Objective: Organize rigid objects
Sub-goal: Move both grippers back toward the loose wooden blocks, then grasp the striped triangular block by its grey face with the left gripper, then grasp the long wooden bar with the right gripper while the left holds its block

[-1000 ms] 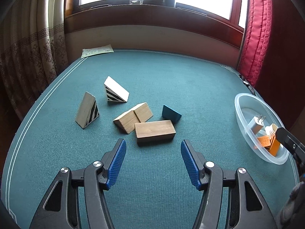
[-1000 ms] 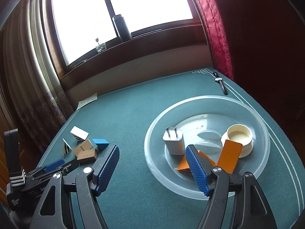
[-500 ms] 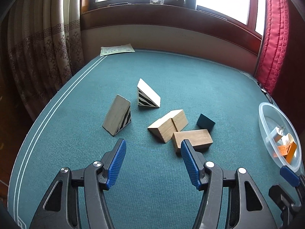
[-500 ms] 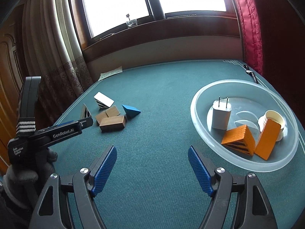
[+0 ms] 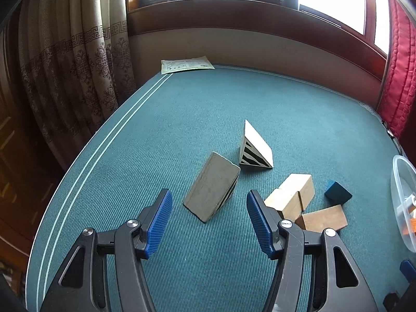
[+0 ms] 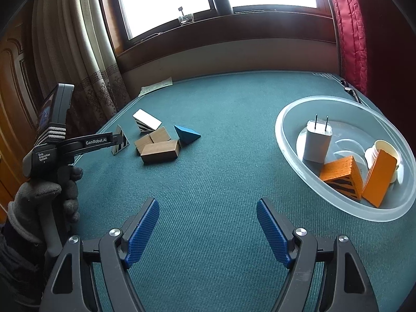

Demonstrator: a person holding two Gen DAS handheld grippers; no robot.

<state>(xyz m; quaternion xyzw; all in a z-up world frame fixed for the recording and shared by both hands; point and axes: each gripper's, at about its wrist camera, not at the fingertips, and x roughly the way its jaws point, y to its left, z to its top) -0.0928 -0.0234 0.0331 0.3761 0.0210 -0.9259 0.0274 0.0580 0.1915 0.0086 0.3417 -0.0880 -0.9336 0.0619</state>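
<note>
My left gripper (image 5: 209,217) is open and empty, just short of a grey striped wedge (image 5: 212,193) that lies between the finger lines. Behind it stand a white striped wedge (image 5: 256,148), two pale wood blocks (image 5: 291,196), a brown block (image 5: 325,218) and a blue wedge (image 5: 336,192). My right gripper (image 6: 206,230) is open and empty over bare cloth. The clear bowl (image 6: 291,156) to its right holds a white charger (image 6: 316,141), two orange blocks (image 6: 343,175) and a white cup (image 6: 382,150). The block cluster (image 6: 160,150) and the left gripper (image 6: 114,139) show in the right wrist view.
The table has green cloth (image 5: 208,109) with white border lines near its left edge (image 5: 104,148). A paper sheet (image 5: 186,64) lies at the far corner. Curtains hang left (image 5: 78,65) and a red curtain right (image 5: 400,78). The bowl's rim (image 5: 397,195) shows at the right.
My left gripper has swung left and moved closer, from facing the brown block to facing the grey striped wedge. My right gripper has drawn back and left from the bowl.
</note>
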